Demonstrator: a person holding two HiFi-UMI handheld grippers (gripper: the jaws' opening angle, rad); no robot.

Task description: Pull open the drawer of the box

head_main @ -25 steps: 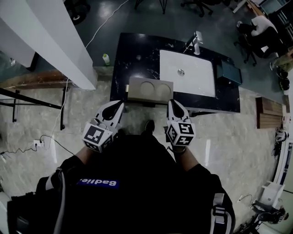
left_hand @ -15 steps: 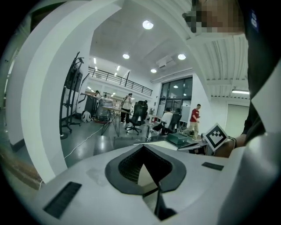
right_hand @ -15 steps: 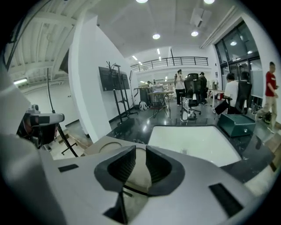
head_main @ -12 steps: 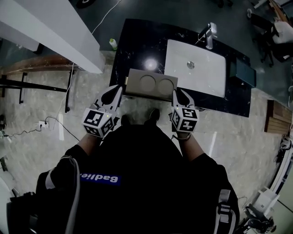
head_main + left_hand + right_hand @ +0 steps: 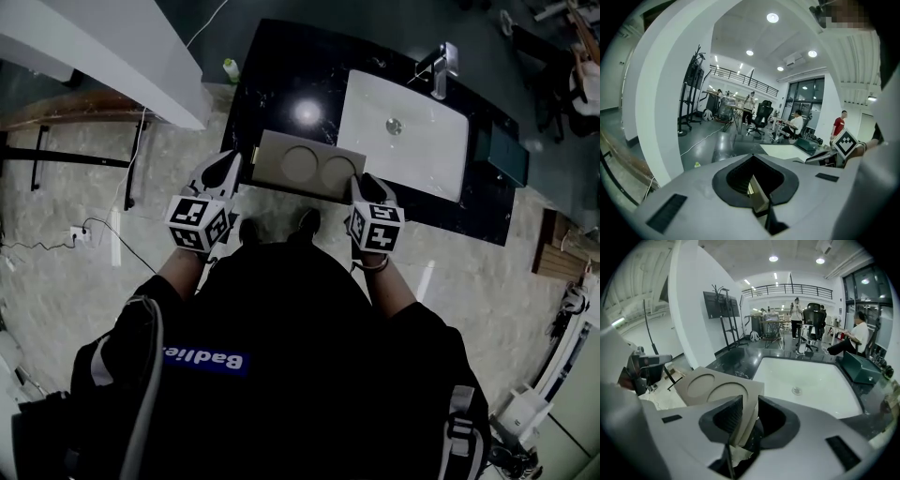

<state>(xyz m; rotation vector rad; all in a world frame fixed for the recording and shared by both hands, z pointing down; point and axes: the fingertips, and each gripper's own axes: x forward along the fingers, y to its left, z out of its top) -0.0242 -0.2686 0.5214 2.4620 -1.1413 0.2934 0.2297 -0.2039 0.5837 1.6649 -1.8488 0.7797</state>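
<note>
Two claws have closed in: my left gripper (image 5: 228,165) clenches the box (image 5: 305,167) at nine o'clock, right gripper (image 5: 362,185) at three; I judge the drawer pull comes next.

the box (image 5: 305,167) looks like matt beige board. the bench (image 5: 277,94) is glossy black stone, its sink (image 5: 412,145) smooth white, the tap (image 5: 442,67) shiny metal. the left gripper (image 5: 754,183) and right gripper (image 5: 746,414) have matt pale plastic shells and dark ribbed pads (image 5: 726,414).
</note>
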